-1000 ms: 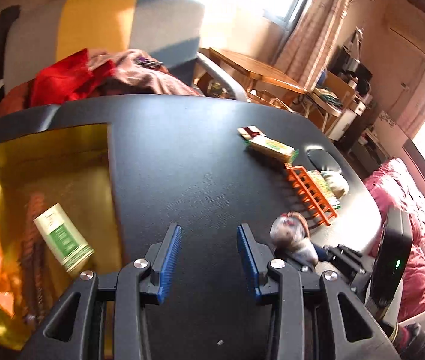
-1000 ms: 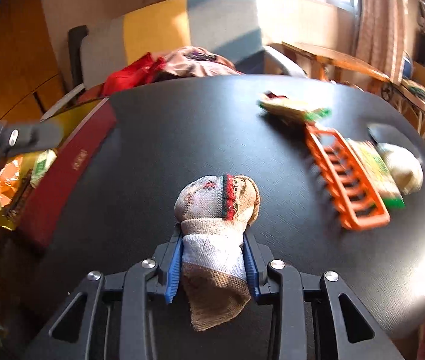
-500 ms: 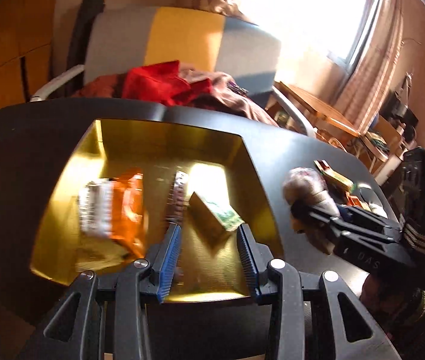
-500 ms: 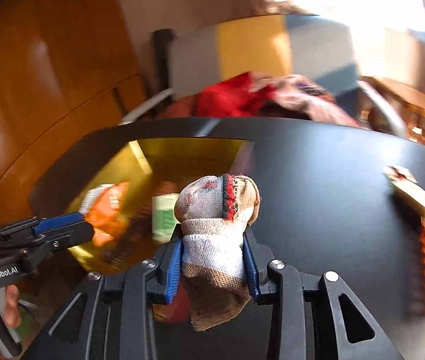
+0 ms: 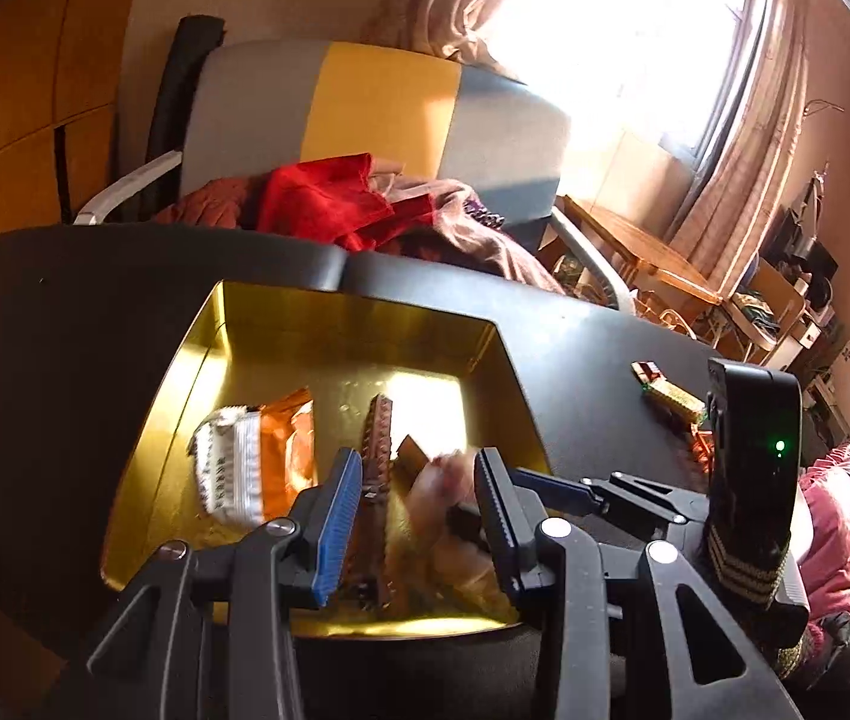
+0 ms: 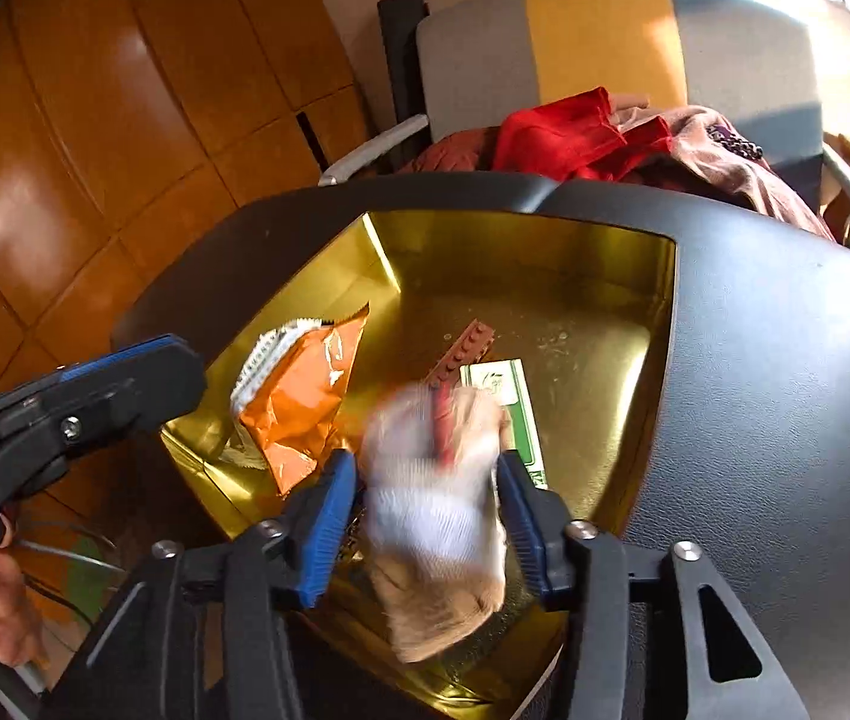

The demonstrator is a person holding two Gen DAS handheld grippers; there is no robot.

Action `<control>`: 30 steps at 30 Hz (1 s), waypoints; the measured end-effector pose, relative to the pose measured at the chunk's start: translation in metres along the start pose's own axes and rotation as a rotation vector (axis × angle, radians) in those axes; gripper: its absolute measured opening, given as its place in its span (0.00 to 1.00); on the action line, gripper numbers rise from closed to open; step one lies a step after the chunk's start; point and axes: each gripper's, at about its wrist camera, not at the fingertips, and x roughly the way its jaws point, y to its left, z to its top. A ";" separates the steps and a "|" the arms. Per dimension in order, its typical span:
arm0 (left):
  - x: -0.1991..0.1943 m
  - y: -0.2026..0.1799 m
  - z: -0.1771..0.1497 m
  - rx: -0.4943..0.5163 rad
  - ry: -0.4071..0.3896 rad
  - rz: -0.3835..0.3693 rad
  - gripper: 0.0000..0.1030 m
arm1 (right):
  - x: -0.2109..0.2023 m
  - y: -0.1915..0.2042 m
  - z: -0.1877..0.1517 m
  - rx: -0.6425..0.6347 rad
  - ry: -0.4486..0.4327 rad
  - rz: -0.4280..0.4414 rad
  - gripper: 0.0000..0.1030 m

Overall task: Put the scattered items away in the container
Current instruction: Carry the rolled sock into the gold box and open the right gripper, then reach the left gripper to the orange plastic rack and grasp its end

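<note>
The black table (image 6: 784, 390) fills the middle of the right wrist view, and the gold container (image 6: 652, 324) sits on it in the centre. The blurred cloth doll (image 6: 430, 498) is low in the centre, over the container, between the wide-open right gripper (image 6: 427, 510), with a gap on each side. The left gripper (image 5: 419, 510) is open and empty.

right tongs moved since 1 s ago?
Yes. The right tongs swung left from over the bare black table to above the gold box; its jaws are now open, the cloth doll blurred between them.
</note>
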 end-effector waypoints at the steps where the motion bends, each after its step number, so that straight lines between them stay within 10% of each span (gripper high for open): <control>1: 0.000 -0.004 0.003 0.005 -0.003 -0.005 0.38 | -0.003 -0.001 0.000 0.000 -0.006 -0.002 0.64; 30: 0.165 -0.310 -0.028 0.375 0.388 -0.387 0.39 | -0.217 -0.215 -0.152 0.547 -0.259 -0.606 0.63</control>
